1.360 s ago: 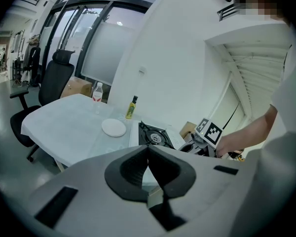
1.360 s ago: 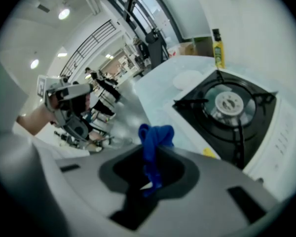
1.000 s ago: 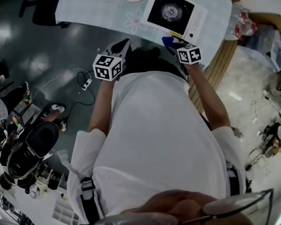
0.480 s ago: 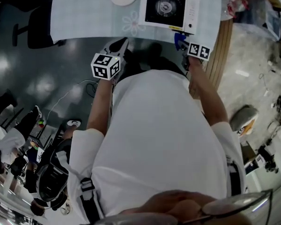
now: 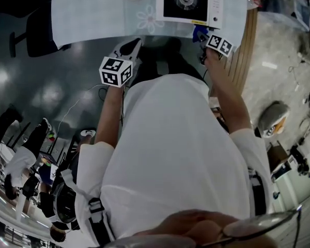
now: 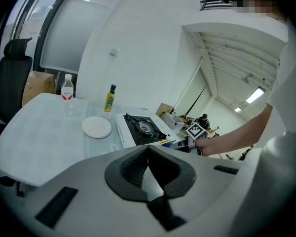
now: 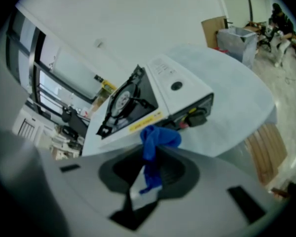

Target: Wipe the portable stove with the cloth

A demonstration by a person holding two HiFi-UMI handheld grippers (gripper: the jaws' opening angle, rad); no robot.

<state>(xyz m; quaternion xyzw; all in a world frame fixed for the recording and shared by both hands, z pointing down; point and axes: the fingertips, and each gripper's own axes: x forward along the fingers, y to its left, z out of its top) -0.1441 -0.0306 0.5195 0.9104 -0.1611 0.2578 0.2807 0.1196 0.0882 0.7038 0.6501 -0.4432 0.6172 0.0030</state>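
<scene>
Head view: the stove [image 5: 188, 1] sits higher in frame than before, and the right gripper [image 5: 201, 39] with the cloth [image 5: 198, 33] has come closer to its front edge. Left gripper view: the left gripper [image 6: 148, 149] has its jaws together, empty. Right gripper view: the jaws pinch the blue cloth just before the stove.

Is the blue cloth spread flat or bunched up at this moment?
Bunched up: the blue cloth is a crumpled wad pinched in the right tongs, near the front of the portable stove.
</scene>
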